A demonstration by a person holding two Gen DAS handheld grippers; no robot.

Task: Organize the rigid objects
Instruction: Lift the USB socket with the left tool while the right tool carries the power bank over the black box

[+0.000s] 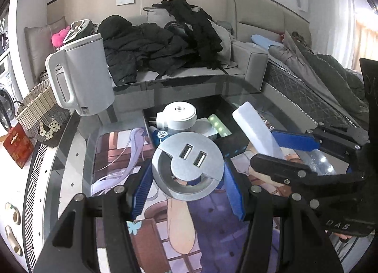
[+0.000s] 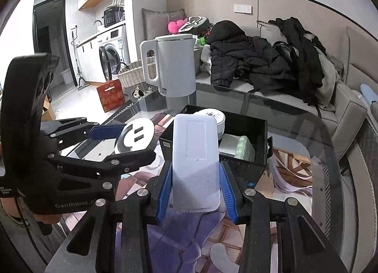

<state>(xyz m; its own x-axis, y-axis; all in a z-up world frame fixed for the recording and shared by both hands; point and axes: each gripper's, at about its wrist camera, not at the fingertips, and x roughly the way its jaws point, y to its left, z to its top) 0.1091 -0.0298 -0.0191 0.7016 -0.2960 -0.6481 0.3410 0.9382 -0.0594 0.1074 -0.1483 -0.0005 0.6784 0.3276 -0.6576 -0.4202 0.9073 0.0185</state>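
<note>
Two items are held above the glass table (image 1: 78, 150), each raised clear of it, apparently so that they can be carried over the wall of the black bin (image 2: 262, 131) that stands further back on the table. The bin is already partly filled: a round white device (image 1: 177, 117), a pale green case (image 1: 219, 125) and a blue item (image 1: 158, 134) are seen inside it, so sorting is judged to be well under way, with these two pieces next to be dropped in.

The USB disc (image 1: 187, 169), a round grey plate with two ports, is gripped by the left gripper (image 1: 186, 185). It is pinched at its two edges by the blue pads (image 1: 141, 185), which stand about half open because the disc is wide; its face is tilted up toward the camera.

The white slab (image 2: 195, 164), flat and rectangular, is gripped by the right gripper (image 2: 195, 192). It is clamped along its long sides, the pads (image 2: 164, 188) drawn in as narrow as they go against it, and it points forward toward the bin's near edge.

A white kettle (image 2: 172, 65) is left at the far corner of the table, beside the bin and apart from both grippers
</note>
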